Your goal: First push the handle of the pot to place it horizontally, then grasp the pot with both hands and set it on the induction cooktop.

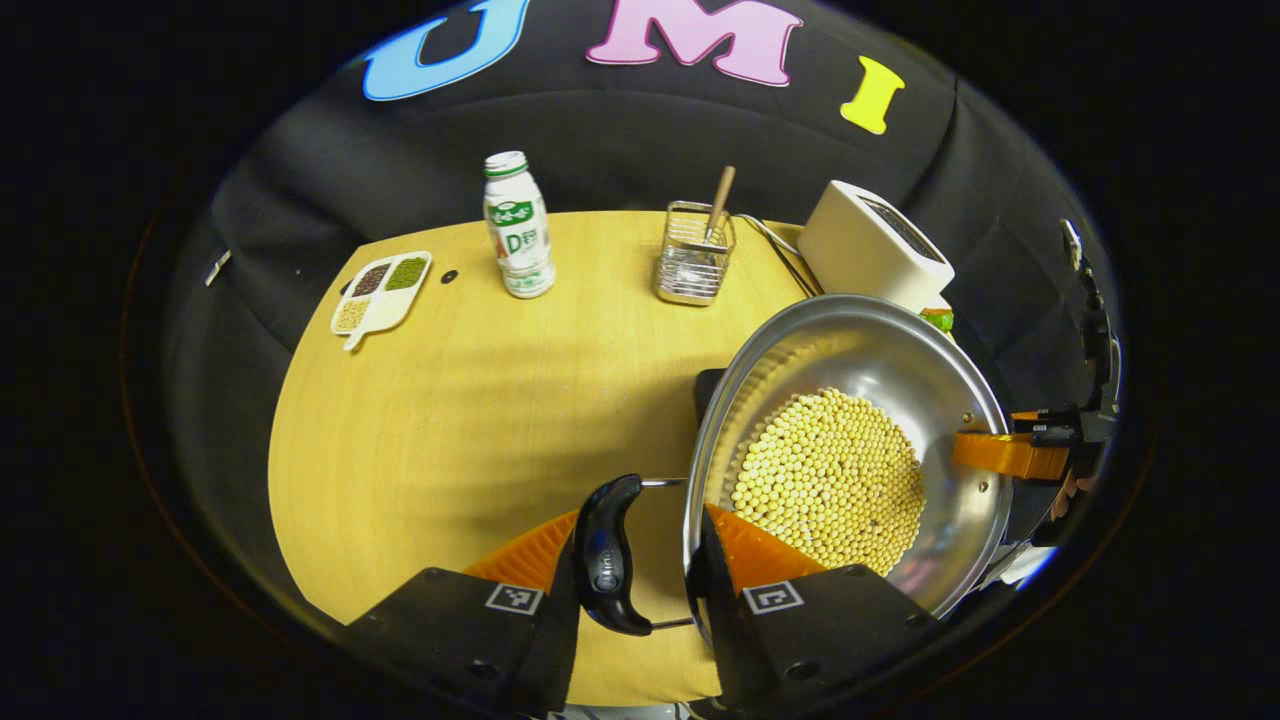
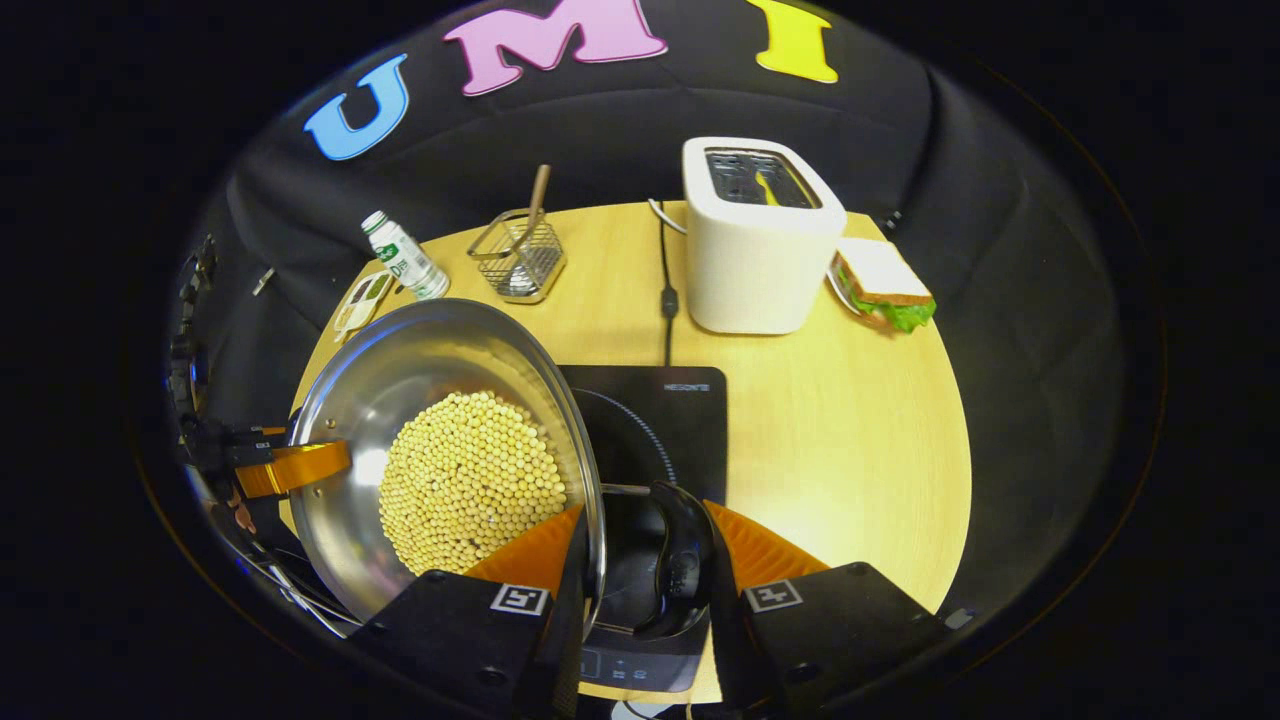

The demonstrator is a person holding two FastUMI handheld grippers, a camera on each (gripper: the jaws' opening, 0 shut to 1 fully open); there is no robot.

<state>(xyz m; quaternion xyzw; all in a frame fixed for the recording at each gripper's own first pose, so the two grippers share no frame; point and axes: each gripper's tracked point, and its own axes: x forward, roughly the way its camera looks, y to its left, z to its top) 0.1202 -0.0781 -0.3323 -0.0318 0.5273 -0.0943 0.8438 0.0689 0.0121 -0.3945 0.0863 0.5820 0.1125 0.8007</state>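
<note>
The left gripper (image 1: pixel 640 560) has its two fingers clamped on the steel pot (image 1: pixel 880 360), rim and black handle (image 1: pixel 606 555) between them. The right gripper (image 2: pixel 640 560) pinches the pot's other rim and handle (image 2: pixel 680 560) the same way. The pot, full of yellow beans (image 2: pixel 470 480), sits tilted over the black induction cooktop (image 2: pixel 650 410). The writing on the cooktop is too small to read.

Steel pot (image 2: pixel 440 400) of yellow beans, partly over black cooktop (image 2: pixel 670 410).

Mock kitchen in a recording booth: round pale wooden bench (image 2: pixel 850 440), black cloth wall; white toaster (image 2: pixel 757 240) at 12 o'clock, black induction cooktop (image 2: pixel 660 420) centre.
</note>
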